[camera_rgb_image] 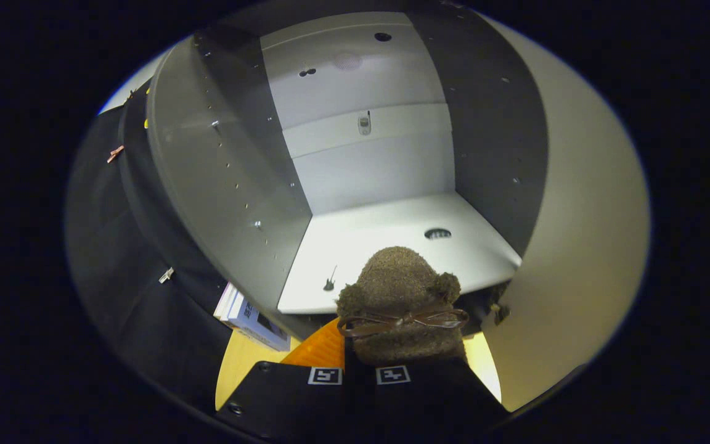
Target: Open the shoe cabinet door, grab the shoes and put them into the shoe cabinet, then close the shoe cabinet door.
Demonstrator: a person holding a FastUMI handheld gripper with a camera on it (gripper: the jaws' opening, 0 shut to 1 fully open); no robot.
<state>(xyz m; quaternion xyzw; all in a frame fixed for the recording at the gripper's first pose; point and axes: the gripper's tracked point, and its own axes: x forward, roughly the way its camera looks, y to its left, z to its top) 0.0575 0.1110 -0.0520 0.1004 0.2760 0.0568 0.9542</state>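
White panels line the inside of the shoe cabinet (386,166), which stands open ahead of the gripper (358,364): a back wall, two side walls and a pale floor shelf (392,246). Its door (577,246) is swung wide at the cabinet's right side, the broad pale face turned toward the camera.

At the cabinet's mouth, the gripper's two fingers sit drawn close together, with one shoe (399,308) rising from between them — a brown fuzzy slipper with a thin brown bow (401,320) across its front. The fingers appear to pinch the slipper's lower end, though the contact itself is hidden behind the finger bodies. Each finger carries one square marker, two in all.

The shoe's toe points into the cabinet and overlaps the front edge of the floor shelf; whether it touches the shelf cannot be told.

On the shelf, beyond the shoe, lies one small round dark vent (437,234), and near the shelf's front edge, left of the shoe, one small dark mark. The back wall shows a small metal fitting (364,123) at mid height and a few dark holes higher up.

Below the cabinet's left wall sits a small stack of books (250,317), and under the cabinet's front edge a yellow and orange surface (312,354) shows — just left of the slipper.
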